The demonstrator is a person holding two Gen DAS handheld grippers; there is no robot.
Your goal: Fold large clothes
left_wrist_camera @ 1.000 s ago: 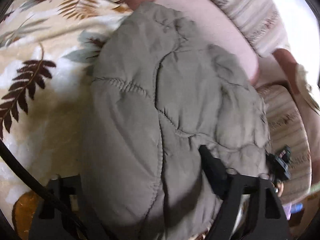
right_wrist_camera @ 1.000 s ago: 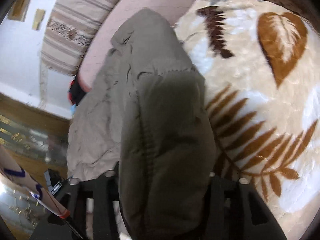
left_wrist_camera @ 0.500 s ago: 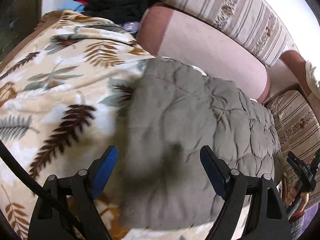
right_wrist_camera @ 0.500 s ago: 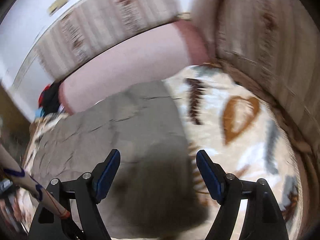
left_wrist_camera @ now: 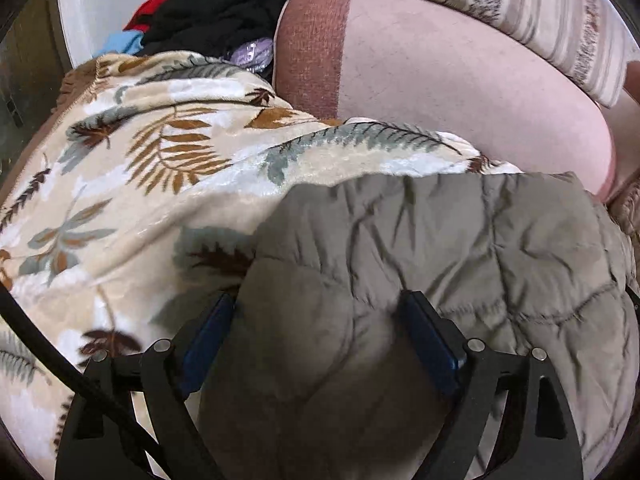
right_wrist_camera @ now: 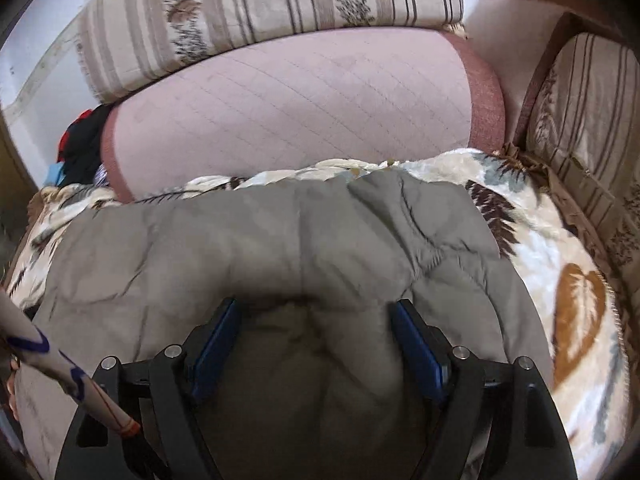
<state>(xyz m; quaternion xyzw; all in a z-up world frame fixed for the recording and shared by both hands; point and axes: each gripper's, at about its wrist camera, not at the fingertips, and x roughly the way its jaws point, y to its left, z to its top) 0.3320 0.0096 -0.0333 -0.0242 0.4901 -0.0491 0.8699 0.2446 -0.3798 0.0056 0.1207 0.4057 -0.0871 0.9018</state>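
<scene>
1. The left gripper (left_wrist_camera: 316, 316) is wide open. Its two blue pads (left_wrist_camera: 208, 336) stand far apart, and puffy cloth bulges up between them. The pads are not squeezing it.
2. The right gripper (right_wrist_camera: 316, 320) is wide open too. Grey cloth fills the gap between its pads (right_wrist_camera: 416, 344), but the pads are not pinching it.
3. The thing to fold is a big grey puffy jacket (right_wrist_camera: 260, 248). It lies right under both grippers and spreads away from them toward the pink sofa cushion (right_wrist_camera: 288, 108).
4. The jacket lies on a leaf-print blanket (left_wrist_camera: 132, 184) on the sofa seat. Its far edge stops just short of the pink cushion.
5. The jacket's long side runs left to right, across both grippers. The left gripper is over the left end. The right gripper is over the right end.
6. Both grippers are about as near to the jacket's near edge, so I think either could grab it. Each would have to close on the cloth first.
7. The jacket looks soft, thick and wrinkly, with stitched lines across it. It looks folded at least once, because the near part is fat and rounded.
8. A pile of dark and red clothes (left_wrist_camera: 208, 12) sits far away at the sofa's left end, well apart from the jacket.
</scene>
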